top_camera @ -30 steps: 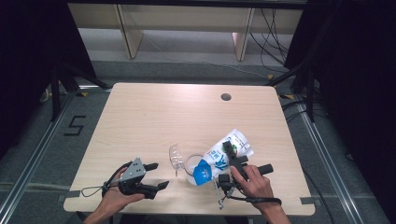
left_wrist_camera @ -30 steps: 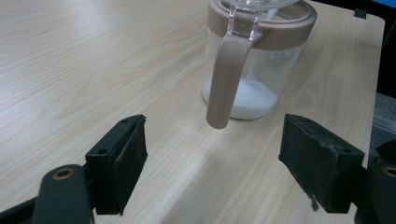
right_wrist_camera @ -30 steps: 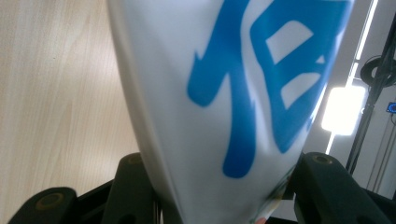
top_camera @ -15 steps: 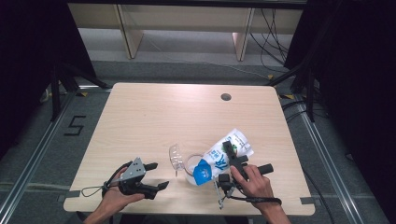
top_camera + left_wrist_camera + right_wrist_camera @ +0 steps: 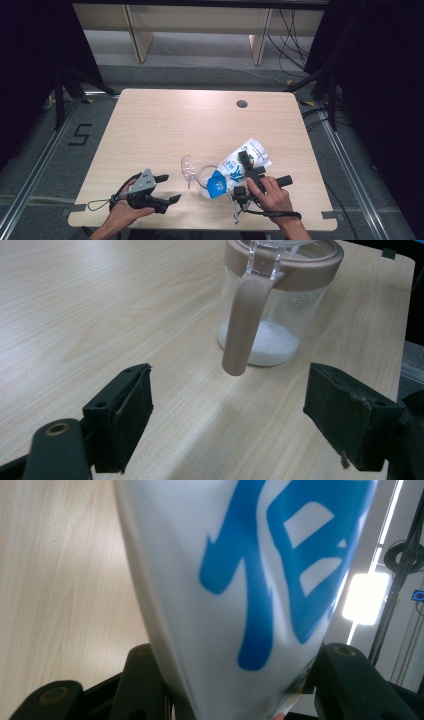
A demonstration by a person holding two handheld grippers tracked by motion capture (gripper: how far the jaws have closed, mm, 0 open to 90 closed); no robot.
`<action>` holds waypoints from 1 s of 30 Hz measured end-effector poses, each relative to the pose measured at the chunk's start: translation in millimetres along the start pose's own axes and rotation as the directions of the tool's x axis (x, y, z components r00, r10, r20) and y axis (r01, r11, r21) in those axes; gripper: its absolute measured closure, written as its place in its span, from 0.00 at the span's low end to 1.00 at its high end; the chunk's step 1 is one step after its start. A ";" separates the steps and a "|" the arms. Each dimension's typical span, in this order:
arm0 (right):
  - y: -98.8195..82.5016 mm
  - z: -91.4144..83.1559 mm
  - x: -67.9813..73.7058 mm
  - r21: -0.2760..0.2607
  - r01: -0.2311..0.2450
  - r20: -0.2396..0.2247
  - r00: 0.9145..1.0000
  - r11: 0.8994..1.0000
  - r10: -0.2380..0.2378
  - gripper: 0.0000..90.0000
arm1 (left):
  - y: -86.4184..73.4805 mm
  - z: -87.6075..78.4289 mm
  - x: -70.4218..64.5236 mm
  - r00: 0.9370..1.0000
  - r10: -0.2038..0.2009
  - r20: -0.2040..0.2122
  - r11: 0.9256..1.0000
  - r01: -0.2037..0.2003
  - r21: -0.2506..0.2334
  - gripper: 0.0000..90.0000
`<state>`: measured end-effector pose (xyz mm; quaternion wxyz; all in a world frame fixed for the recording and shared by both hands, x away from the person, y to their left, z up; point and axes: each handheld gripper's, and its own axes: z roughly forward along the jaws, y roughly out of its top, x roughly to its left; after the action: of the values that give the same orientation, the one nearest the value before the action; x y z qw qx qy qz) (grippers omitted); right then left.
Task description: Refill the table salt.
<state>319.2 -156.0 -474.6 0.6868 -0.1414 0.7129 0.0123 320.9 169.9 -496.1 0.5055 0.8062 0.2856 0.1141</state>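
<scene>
A clear jar [image 5: 202, 176] with a beige rim and handle [image 5: 242, 325] stands near the table's front edge, with white powder [image 5: 270, 345] in its bottom and its clear lid [image 5: 187, 167] flipped open to the left. My right gripper [image 5: 248, 169] is shut on a white bag with blue print [image 5: 224, 180], which is tilted with its lower end over the jar's mouth. In the right gripper view the bag [image 5: 250, 580] sits pinched between both jaws of that gripper [image 5: 235, 685]. My left gripper [image 5: 171, 188] stands open to the jar's left, with nothing between its jaws [image 5: 230, 425].
The light wooden table [image 5: 175, 125] has a round cable hole [image 5: 242, 104] at the back right. Tape strips mark its front corners [image 5: 330, 215]. Wooden shelving [image 5: 200, 30] and cables stand beyond the far edge, with dark curtains at both sides.
</scene>
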 end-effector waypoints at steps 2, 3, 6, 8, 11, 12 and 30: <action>0.0 0.0 0.0 0.001 0.002 0.000 1.000 1.000 -0.002 0.63 | 0.3 -0.4 0.5 1.000 0.016 -0.004 1.000 -0.016 0.002 0.21; -0.1 0.1 -0.1 0.001 0.004 -0.001 1.000 1.000 -0.004 0.63 | 0.7 -0.7 1.1 0.999 0.031 -0.007 1.000 -0.031 0.003 0.21; -0.1 -0.1 -0.2 0.003 0.002 -0.002 1.000 1.000 -0.002 0.63 | 0.0 0.0 0.0 1.000 0.000 0.000 1.000 0.000 0.000 0.21; 0.0 -0.1 -0.3 0.004 0.004 -0.001 1.000 1.000 -0.004 0.63 | 0.0 0.0 0.0 1.000 0.000 0.000 1.000 0.000 0.000 0.21; 0.0 0.0 -0.1 0.002 0.004 0.001 1.000 1.000 -0.004 0.63 | 0.0 -0.2 -0.1 1.000 0.001 -0.001 1.000 -0.001 0.001 0.21; 0.1 -0.1 -0.3 0.004 0.004 -0.002 1.000 1.000 -0.004 0.63 | -0.1 0.1 -0.8 1.000 -0.004 -0.005 1.000 0.004 -0.005 0.21; 0.2 0.2 -2.9 0.002 0.044 0.003 0.999 0.999 -0.044 0.63 | 0.6 -0.7 1.0 1.000 0.030 -0.007 1.000 -0.030 0.004 0.21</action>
<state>319.4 -155.3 -471.9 0.6882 -0.1562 0.7085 -0.0032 321.6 170.7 -495.4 0.5011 0.8110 0.2754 0.1238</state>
